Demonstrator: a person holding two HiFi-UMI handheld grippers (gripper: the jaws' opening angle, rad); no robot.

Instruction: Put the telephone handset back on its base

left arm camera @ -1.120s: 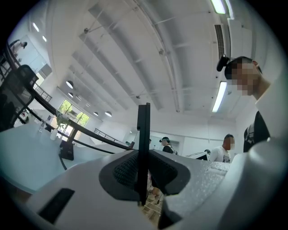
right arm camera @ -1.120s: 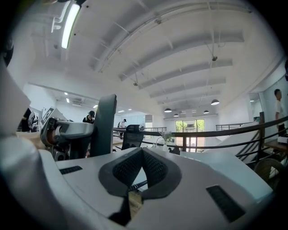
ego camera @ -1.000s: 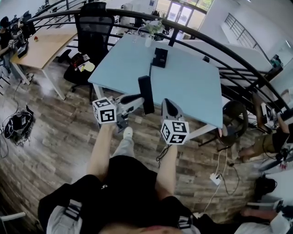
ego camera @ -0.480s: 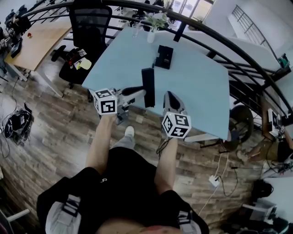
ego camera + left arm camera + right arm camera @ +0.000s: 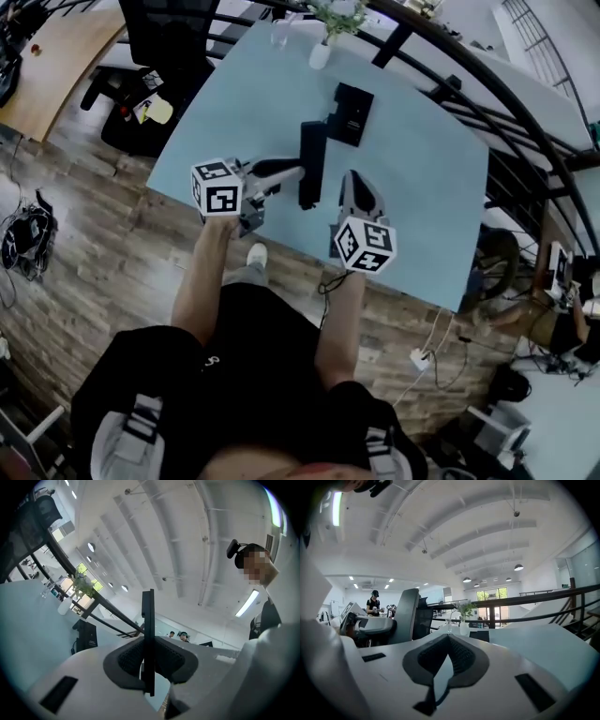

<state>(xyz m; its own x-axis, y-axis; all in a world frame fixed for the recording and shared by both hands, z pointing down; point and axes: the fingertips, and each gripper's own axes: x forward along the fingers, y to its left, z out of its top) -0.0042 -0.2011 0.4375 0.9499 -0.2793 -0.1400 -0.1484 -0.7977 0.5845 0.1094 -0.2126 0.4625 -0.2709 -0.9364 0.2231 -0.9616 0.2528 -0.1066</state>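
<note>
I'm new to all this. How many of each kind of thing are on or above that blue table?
Grippers: 2, the left gripper and the right gripper
Telephone handset: 1, held in the left gripper's fingers
Telephone base: 1
White vase with plant: 1
Clear glass: 1
Total: 6

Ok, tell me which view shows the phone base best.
The head view: the base lies whole on the blue table, seen from above. The left gripper view shows it small and low at the side, and the right gripper view shows only a dark patch far off.
</note>
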